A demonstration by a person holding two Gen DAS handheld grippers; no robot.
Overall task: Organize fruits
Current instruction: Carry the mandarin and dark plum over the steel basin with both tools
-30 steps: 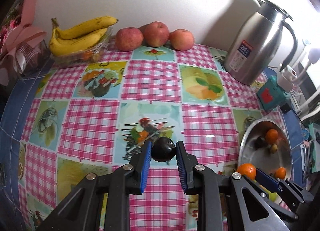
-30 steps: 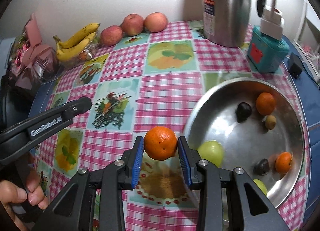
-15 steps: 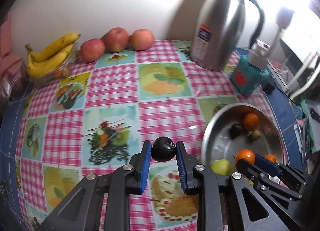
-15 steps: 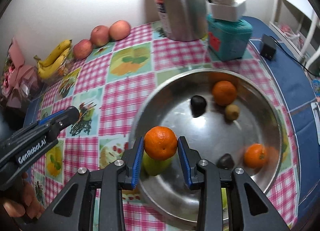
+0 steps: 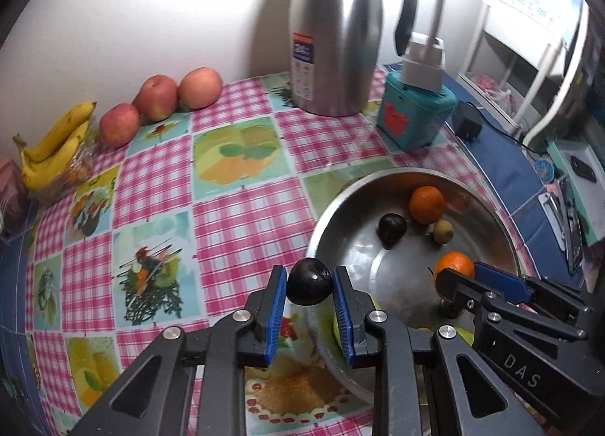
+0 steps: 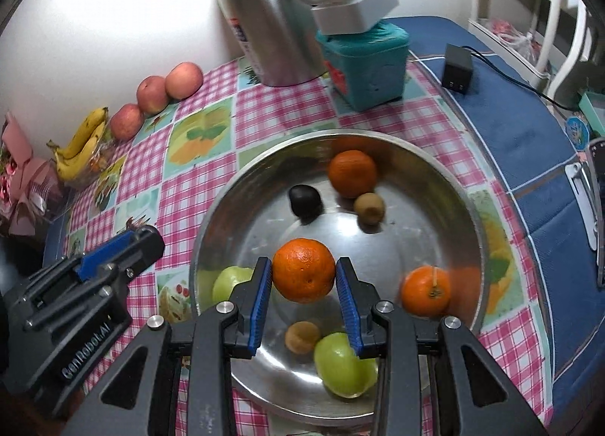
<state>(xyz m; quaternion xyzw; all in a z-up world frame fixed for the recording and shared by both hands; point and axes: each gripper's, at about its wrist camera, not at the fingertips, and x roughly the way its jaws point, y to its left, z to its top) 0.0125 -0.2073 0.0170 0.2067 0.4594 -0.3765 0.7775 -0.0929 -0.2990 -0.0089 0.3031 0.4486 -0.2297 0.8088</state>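
Observation:
My left gripper [image 5: 308,283] is shut on a dark plum [image 5: 309,280] and holds it just above the near left rim of the steel bowl [image 5: 325,216]. My right gripper [image 6: 303,277] is shut on an orange [image 6: 303,270] and holds it over the middle of the bowl [image 6: 469,209]. In the bowl lie two other oranges [image 6: 351,172], [image 6: 426,289], a dark plum [image 6: 304,200], a small brown fruit [image 6: 369,207], another [image 6: 301,336], and two green fruits [image 6: 344,362], [image 6: 228,281]. The right gripper and its orange [image 5: 453,266] also show in the left wrist view.
Three apples [image 5: 157,97] and a bunch of bananas [image 5: 53,150] lie along the far wall. A steel thermos jug [image 5: 336,31], a teal box [image 5: 416,114] and a black adapter [image 6: 458,65] stand behind the bowl. A pink bouquet [image 6: 20,179] lies at far left.
Both grippers have moved right, towards the bowl. The right gripper with the orange now hangs over the bowl's middle; the left gripper with the plum has reached the bowl's rim.

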